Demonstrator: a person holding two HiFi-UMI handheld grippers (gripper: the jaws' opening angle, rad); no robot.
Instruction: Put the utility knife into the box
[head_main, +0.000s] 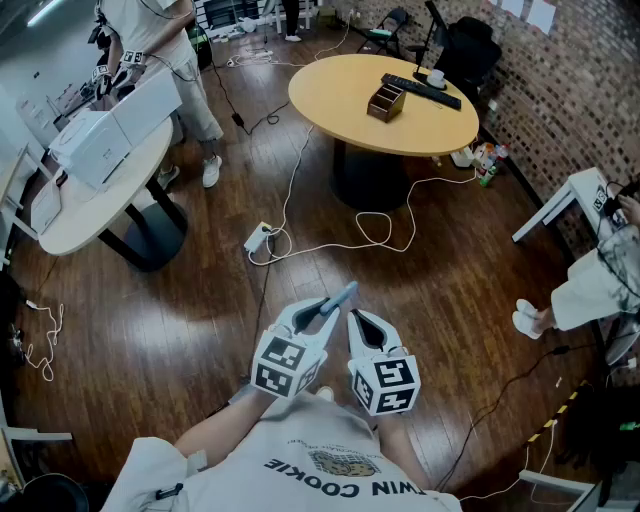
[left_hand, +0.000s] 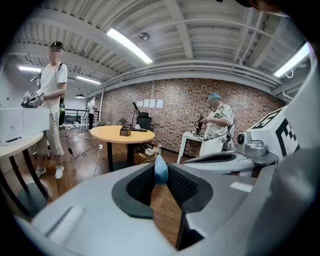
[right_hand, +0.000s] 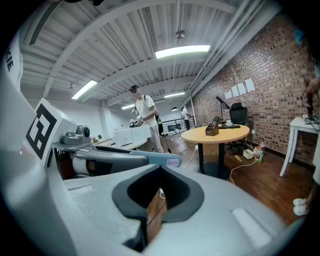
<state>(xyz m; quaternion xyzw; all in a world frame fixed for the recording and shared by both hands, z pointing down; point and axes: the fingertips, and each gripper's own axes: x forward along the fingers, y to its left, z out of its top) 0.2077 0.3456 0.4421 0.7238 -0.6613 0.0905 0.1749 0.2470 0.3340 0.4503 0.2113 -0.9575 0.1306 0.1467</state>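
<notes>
Left gripper (head_main: 322, 312) fingers pinch the blue utility knife (left_hand: 160, 170), lifted over the floor. Right gripper (head_main: 360, 322) fingers are closed and empty. The likely box (head_main: 386, 102), small and brown, sits on a round desk (head_main: 330, 95) at twelve o'clock, well apart. Carrying and placing remain.

The left gripper (left_hand: 161, 166) has its dark pads (left_hand: 186, 186) closed on the blue end of the utility knife (left_hand: 161, 173), which stands up between their tips over the wooden floor (left_hand: 90, 167). Just to the right, the right gripper (left_hand: 200, 159) lies alongside, its marker cube at the frame's edge. Beyond them a round yellow table (left_hand: 107, 133) carries a brown box (left_hand: 125, 131). One person (left_hand: 52, 95) stands at the left, and another (left_hand: 216, 125) sits before the brick wall (left_hand: 170, 112).
</notes>
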